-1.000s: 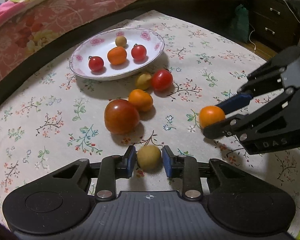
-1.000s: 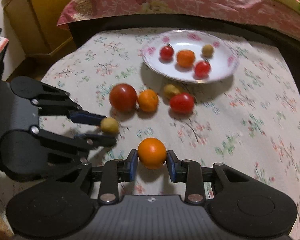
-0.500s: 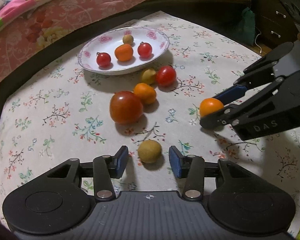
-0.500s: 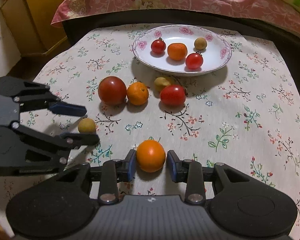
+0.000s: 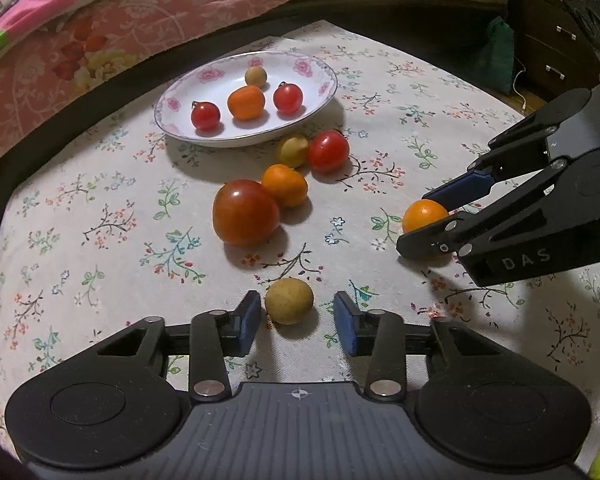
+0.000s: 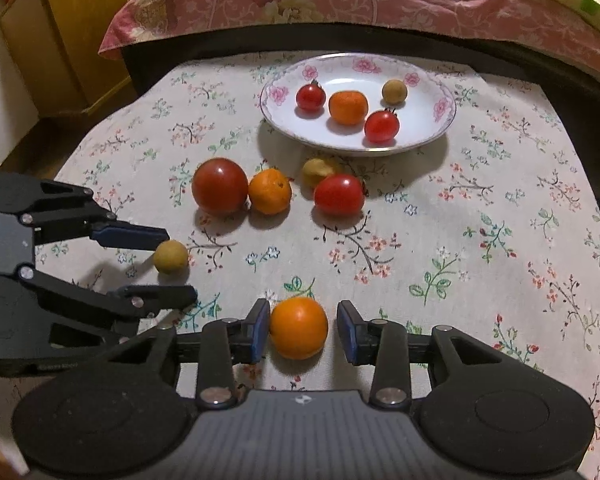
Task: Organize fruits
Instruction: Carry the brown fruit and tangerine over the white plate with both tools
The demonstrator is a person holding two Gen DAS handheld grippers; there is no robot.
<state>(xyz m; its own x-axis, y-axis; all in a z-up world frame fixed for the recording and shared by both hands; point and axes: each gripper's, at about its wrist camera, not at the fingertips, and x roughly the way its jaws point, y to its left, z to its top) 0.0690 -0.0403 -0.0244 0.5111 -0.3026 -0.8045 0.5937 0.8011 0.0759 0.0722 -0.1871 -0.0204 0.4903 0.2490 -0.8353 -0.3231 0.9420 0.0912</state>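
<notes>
Two fruits are lined up on the desk [image 5: 100,208], one for each hand. The left gripper [image 5: 296,322] straddles the small tan fruit [image 5: 289,300], fingers narrow and closing, with a sliver of gap showing on both sides, so no grip yet. Over on the right, the right gripper [image 6: 302,330] brackets the orange [image 6: 298,327]: the left pad looks to be brushing the peel, the other stands clear, and those fingers are easing apart. Both fruits sit on the cloth, well short of the plate [image 6: 440,120], which holds four fruits.

Handling call: both look light and round, likely to roll off a lopsided squeeze. The tan one seems firm-skinned; the orange has softer peel that would bruise. Best taken across the widest middle, pads level, gentle pressure.
</notes>
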